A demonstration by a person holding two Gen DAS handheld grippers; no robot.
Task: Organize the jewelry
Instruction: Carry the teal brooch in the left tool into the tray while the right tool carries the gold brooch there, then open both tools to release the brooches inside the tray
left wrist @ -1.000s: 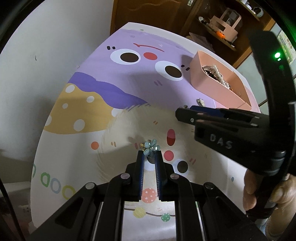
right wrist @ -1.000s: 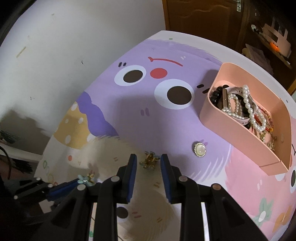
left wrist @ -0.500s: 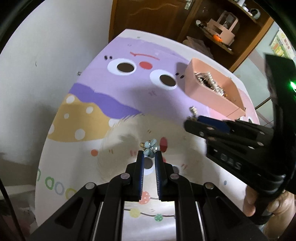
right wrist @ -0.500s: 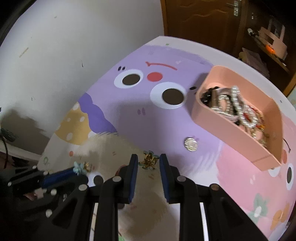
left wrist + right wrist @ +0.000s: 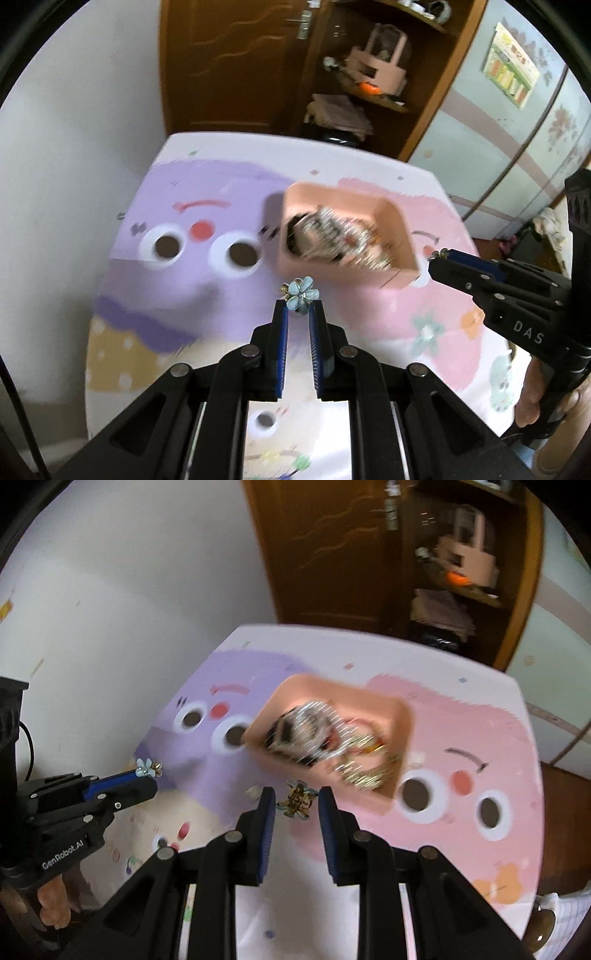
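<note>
A: Both lifted off the table since a sec ago. L gripper (image 5: 298, 310) is pinching the blue flower clip (image 5: 300, 293); R gripper (image 5: 295, 801) is pinching the gold clip (image 5: 298, 802).

B: Tray?

A: Pink tray (image 5: 332, 194) is just ahead now, already full of jewelry. I reckon the drop's next.

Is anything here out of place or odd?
One piece is still loose: a small pale brooch lies on the mat, outside the pink tray that holds the rest. Each gripper carries one: the left gripper a blue flower clip, the right gripper a gold clip. Nothing looks spilled or damaged.
</note>
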